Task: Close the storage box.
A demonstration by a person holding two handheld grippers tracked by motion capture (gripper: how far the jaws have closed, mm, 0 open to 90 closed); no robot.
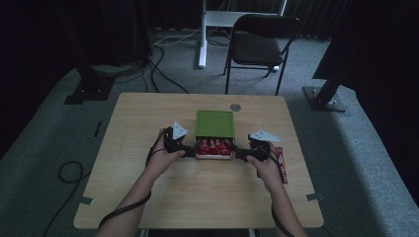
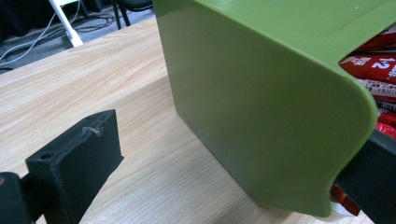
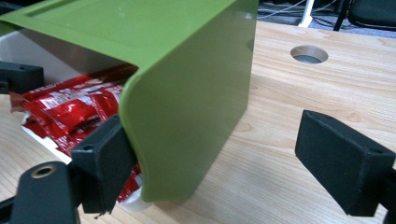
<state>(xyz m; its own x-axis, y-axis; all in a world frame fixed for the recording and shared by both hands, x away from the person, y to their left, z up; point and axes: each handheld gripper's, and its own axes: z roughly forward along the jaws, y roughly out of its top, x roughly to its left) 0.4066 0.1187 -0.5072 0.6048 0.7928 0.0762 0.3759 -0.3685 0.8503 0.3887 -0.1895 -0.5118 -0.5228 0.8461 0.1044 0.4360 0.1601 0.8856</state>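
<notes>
Sitting at the middle of the worktop [image 1: 148, 197], the green cover [image 1: 214, 123] lies over a white box [image 1: 213, 156] of red sachets [image 1: 213, 146], whose near end sticks out toward the person. Each gripper has the cover's near corner between its fingers. In the left gripper view the cover's side wall [image 2: 252, 102] stands between the two black fingers [image 2: 74, 163], one well clear on the outside, the other tucked inside against the sachets. In the right gripper view the wall [image 3: 196, 107] is likewise straddled: the inner finger [image 3: 105, 158] touches the curved edge, the outer one [image 3: 345, 158] stands apart. So both the left gripper [image 1: 190, 152] and the right gripper [image 1: 237, 154] are spread, gripping nothing yet.

To do this step well, I judge both should close together on the walls, evenly, with the inner fingers kept off the sachets so none gets pinched. Then the cover should be moved level, both hands at one pace. One loose sachet [image 1: 280, 163] lies beyond the right hand [image 1: 267, 165].
</notes>
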